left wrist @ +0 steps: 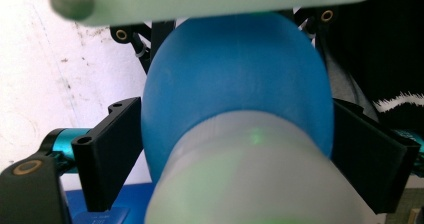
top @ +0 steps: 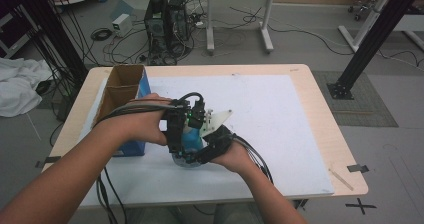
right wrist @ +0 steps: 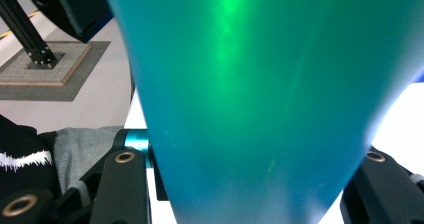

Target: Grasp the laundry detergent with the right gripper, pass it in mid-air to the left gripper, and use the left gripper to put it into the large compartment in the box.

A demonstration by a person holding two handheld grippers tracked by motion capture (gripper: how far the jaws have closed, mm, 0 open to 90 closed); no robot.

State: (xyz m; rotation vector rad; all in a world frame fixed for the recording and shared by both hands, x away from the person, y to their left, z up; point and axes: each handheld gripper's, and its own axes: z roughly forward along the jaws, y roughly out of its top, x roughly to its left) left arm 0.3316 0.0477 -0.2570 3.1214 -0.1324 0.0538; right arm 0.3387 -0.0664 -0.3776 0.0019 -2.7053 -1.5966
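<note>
High view: you're looking forward and down over the table (top: pixel 310 109).
Gripper views: riding your grippers, pressing close against the blue bottle (left wrist: pixel 235 79).
Shared: bottle, lying at six o'clock.

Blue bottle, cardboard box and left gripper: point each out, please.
Blue bottle (left wrist: pixel 235 79): left gripper view, rounded blue body.
Cardboard box (top: pixel 121 86): high view, brown inner wall.
Left gripper (top: pixel 181 134): high view, between its fingers.

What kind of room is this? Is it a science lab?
Probably yes, a robotics or research lab. Computer towers stand on the floor amid loose cables, black metal frame posts rise around the table, and a person works there with a gripper in each hand.
</note>
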